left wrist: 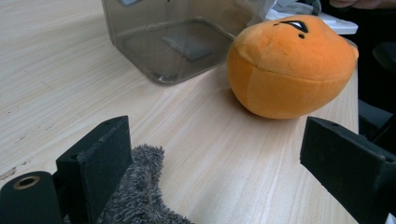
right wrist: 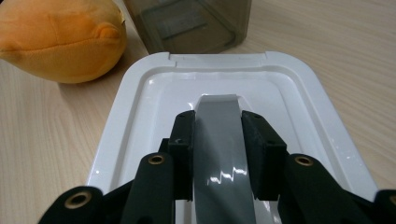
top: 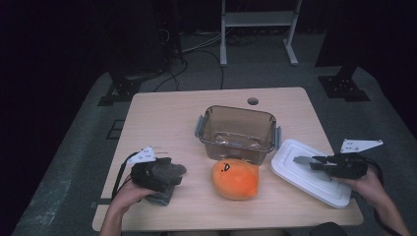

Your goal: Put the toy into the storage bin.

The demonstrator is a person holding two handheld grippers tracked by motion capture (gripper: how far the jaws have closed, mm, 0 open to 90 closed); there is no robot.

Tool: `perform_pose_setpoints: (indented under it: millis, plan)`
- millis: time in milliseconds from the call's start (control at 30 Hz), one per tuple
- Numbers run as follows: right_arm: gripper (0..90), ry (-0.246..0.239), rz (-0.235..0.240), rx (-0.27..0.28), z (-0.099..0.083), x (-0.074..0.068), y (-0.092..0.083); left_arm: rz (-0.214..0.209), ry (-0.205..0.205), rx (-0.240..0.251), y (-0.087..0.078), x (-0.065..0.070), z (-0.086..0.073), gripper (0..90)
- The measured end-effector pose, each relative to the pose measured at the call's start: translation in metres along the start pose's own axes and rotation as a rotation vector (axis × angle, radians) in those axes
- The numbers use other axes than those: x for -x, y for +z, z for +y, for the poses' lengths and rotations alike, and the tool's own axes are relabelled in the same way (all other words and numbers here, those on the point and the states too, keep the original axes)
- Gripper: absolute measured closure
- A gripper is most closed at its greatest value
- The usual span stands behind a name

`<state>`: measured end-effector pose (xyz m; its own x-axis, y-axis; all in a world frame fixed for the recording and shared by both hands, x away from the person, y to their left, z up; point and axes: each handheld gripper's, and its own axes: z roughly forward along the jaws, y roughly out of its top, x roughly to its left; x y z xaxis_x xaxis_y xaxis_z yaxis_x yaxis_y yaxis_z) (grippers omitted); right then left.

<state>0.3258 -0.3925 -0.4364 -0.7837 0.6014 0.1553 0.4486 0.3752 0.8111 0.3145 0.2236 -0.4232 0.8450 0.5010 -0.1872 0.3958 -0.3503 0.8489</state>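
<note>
An orange plush lies on the table just in front of a clear brownish container that stands open. At the right is a white lid, and my right gripper is shut on its grey handle. I cannot tell whether the lid rests fully on the table. My left gripper stands open at the left, pointing at the plush. A grey fuzzy thing lies by one of its jaws.
The wooden table has a small round hole near its far edge. A white metal stand and cables are on the floor behind the table.
</note>
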Motion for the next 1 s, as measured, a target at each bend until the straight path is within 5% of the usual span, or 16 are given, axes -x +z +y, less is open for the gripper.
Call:
perform_pose_setpoints:
  millis: [500,600,800,1000]
  plan:
    - [64.7,0.004,0.026,-0.027,-0.013,-0.009,0.017,-0.004,0.002,-0.002,0.0,0.001,0.0,8.4]
    - [58.8,0.009,0.03,-0.005,-0.012,-0.012,0.014,-0.006,0.002,-0.001,-0.001,0.0,0.0,8.3]
    - [52.0,-0.036,0.064,0.071,0.011,-0.028,0.005,-0.009,0.001,0.0,0.0,0.0,0.0,8.3]
    - [43.0,-0.14,0.165,0.134,0.047,-0.064,0.016,-0.013,0.005,-0.002,0.0,0.0,0.0,8.3]
